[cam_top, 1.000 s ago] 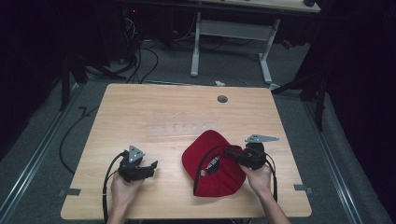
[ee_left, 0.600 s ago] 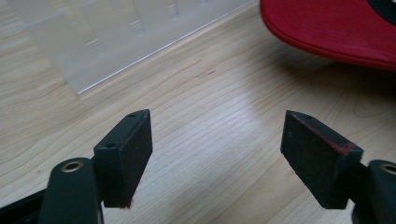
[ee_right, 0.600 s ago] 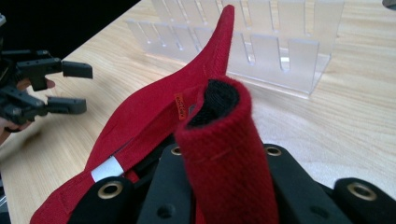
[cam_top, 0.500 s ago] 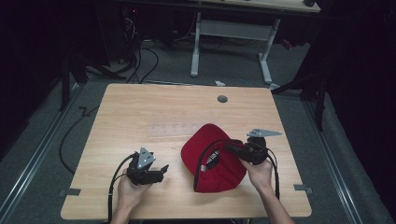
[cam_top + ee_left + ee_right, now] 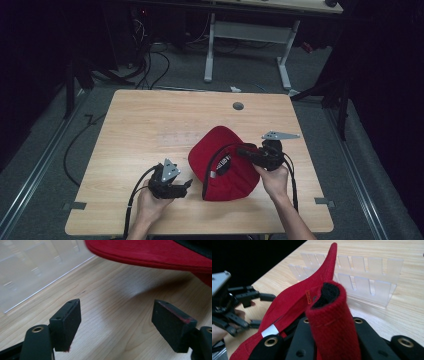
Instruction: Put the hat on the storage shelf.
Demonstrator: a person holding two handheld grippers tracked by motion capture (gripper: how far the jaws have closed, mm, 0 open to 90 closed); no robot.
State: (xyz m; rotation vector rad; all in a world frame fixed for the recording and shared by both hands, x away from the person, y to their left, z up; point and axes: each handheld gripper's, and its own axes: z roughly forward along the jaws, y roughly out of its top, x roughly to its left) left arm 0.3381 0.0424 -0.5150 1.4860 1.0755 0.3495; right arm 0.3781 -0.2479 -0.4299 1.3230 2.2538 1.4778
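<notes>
— What's lying on the desk (image 5: 150, 125)?

— A red baseball cap (image 5: 225, 167), sitting right of centre and tilted up, with a clear plastic rack (image 5: 372, 272) just behind it. My right tongs (image 5: 248, 151) are pinching its strap; if that fold slips, the cap is dropping flat.

— And the left?

— My left tongs (image 5: 184, 185) are spread wide and empty, now nearer the brim than a second ago.
</notes>
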